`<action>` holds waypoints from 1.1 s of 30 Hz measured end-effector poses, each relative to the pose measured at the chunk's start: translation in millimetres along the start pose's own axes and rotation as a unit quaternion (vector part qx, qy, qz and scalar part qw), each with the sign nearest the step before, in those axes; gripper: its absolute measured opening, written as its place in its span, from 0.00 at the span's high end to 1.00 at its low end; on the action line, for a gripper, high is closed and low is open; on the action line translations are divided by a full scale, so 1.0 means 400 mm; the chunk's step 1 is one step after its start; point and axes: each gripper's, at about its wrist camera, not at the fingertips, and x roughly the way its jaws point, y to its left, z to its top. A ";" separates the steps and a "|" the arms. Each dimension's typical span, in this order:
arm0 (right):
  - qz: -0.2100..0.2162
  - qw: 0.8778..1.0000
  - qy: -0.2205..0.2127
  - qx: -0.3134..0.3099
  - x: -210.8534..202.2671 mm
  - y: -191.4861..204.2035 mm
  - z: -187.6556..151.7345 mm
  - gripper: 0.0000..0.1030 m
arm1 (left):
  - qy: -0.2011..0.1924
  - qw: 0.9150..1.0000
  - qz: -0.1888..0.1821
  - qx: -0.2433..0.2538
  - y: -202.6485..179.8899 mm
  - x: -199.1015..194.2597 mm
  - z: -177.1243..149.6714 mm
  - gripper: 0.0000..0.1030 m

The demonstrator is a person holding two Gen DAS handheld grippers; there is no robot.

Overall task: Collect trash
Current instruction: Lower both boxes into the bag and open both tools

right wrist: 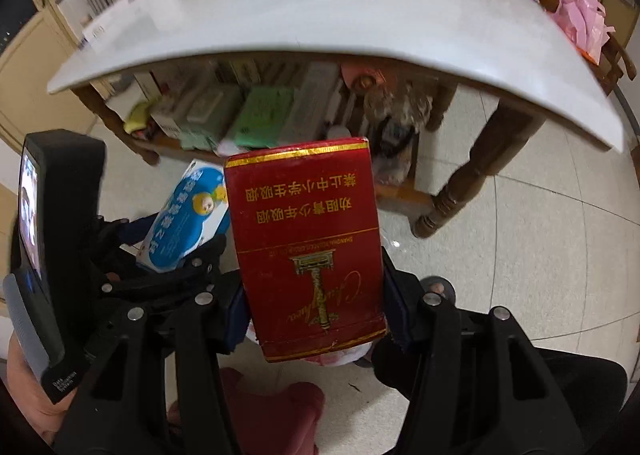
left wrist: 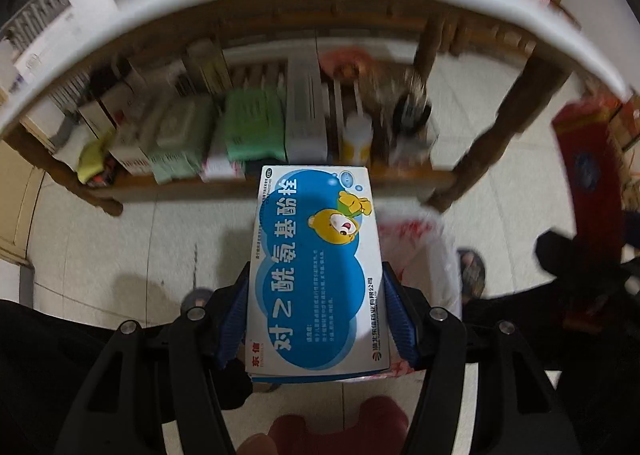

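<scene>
1. The left hand-held gripper (left wrist: 316,319) is clenched on a white-and-blue medicine box (left wrist: 314,267) printed with a cartoon bear; its blue pads (left wrist: 234,319) press both long sides of the box, which fills the centre of the left wrist view.
2. The right hand-held gripper (right wrist: 314,307) grasps a red cigarette carton (right wrist: 308,247) with gold trim, held flat between its fingers in the centre of the right wrist view.
3. In the right wrist view the medicine box (right wrist: 186,223) shows at centre left, just beside the red carton, with the left hand-held gripper (right wrist: 168,255) below it.
4. A white plastic bag with red print (left wrist: 420,251) sits on the tiled floor (left wrist: 120,247) right of centre in the left wrist view, partly behind the medicine box.
5. The white tabletop (right wrist: 360,19) curves across the top of both views; on it, a dark flat object and a red-and-white box are blurred.
6. Under the tabletop, a wooden shelf (left wrist: 280,179) carries green packs, boxes and a bottle, all blurred.
7. A pink bag (right wrist: 580,23) hangs at upper right of the right wrist view.
</scene>
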 end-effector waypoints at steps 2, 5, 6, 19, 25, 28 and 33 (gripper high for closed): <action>0.008 1.000 0.025 0.006 0.059 -0.016 -0.007 0.48 | 0.027 1.000 -0.003 -0.001 -0.004 0.056 -0.016 0.43; 0.007 0.998 0.055 -0.005 0.148 -0.024 -0.019 0.48 | 0.068 0.998 -0.002 0.003 -0.013 0.147 -0.048 0.43; 0.010 0.998 0.065 -0.006 0.174 -0.029 -0.022 0.48 | 0.080 0.997 -0.002 0.004 -0.015 0.173 -0.060 0.43; 0.022 0.991 0.132 0.018 0.407 -0.055 -0.038 0.47 | 0.140 0.990 -0.023 0.007 -0.042 0.344 -0.124 0.43; 0.023 0.988 0.148 0.024 0.452 -0.056 -0.037 0.46 | 0.144 0.989 -0.020 0.006 -0.038 0.369 -0.133 0.43; 0.025 0.988 0.152 0.021 0.457 -0.051 -0.039 0.45 | 0.145 0.989 -0.022 0.001 -0.034 0.372 -0.132 0.42; 0.017 0.987 0.156 0.019 0.469 -0.049 -0.045 0.36 | 0.140 0.990 -0.022 -0.006 -0.027 0.369 -0.128 0.23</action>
